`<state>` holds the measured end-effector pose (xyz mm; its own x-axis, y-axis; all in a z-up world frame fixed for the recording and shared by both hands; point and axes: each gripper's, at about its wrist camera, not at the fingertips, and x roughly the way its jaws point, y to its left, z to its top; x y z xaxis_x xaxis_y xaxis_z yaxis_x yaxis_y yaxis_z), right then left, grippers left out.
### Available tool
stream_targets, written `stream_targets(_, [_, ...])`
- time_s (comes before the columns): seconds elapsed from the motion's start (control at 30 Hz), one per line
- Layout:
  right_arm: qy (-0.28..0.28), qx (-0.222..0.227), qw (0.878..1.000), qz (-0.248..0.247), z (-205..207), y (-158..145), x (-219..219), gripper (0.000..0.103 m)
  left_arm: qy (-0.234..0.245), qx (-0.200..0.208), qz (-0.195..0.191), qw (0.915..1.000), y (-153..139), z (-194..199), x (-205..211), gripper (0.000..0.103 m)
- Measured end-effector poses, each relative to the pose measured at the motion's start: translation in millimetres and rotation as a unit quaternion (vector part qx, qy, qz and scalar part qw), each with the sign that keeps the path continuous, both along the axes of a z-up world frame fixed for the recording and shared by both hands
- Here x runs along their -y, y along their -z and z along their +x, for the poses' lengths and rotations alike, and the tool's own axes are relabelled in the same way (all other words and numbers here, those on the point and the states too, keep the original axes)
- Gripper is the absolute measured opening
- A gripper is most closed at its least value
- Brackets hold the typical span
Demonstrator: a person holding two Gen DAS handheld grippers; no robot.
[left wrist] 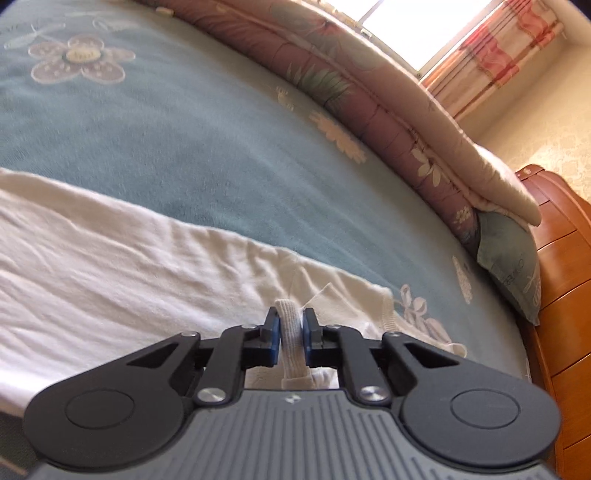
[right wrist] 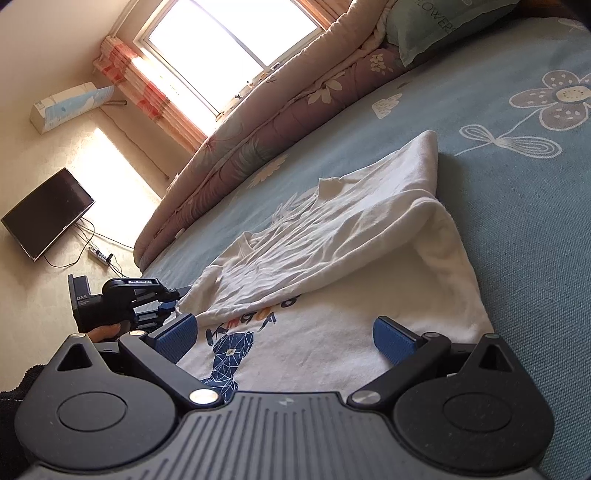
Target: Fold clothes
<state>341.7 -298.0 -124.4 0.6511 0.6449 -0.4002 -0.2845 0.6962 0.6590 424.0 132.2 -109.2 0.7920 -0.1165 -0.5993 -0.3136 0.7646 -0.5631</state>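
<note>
The left gripper (left wrist: pixel 290 334) is clenched on a ribbed edge of the white cotton T-shirt with a blue printed figure (right wrist: pixel 332 236), which lies part-folded on the teal flowered bedspread (left wrist: pixel 184 129); the right gripper (right wrist: pixel 284 334) hangs released above the print. Judged best: keep the pinched edge taut and lay it square. Only the right view shows the folded-over flap and, beyond, the wall-mounted black television (right wrist: pixel 46 212).

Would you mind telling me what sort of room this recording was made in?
Most likely a home bedroom: the white T-shirt lies on a bed with a blue flowered sheet, a rolled quilt and pillow run along it, and a curtained window lights the room.
</note>
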Motion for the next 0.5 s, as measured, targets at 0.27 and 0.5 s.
stream_targets(0.27, [0.0, -0.002, 1.0, 0.001, 0.5, -0.3, 0.5, 0.103, -0.039, -0.034, 0.042, 0.9978, -9.3, -39.9, -16.1, 0.011])
stream_targets(0.5, [-0.001, 0.0, 1.0, -0.008, -0.3, -1.8, -0.7, 0.103, -0.061, -0.051, 0.13, 0.9883, -33.4, -51.2, -8.9, 0.037])
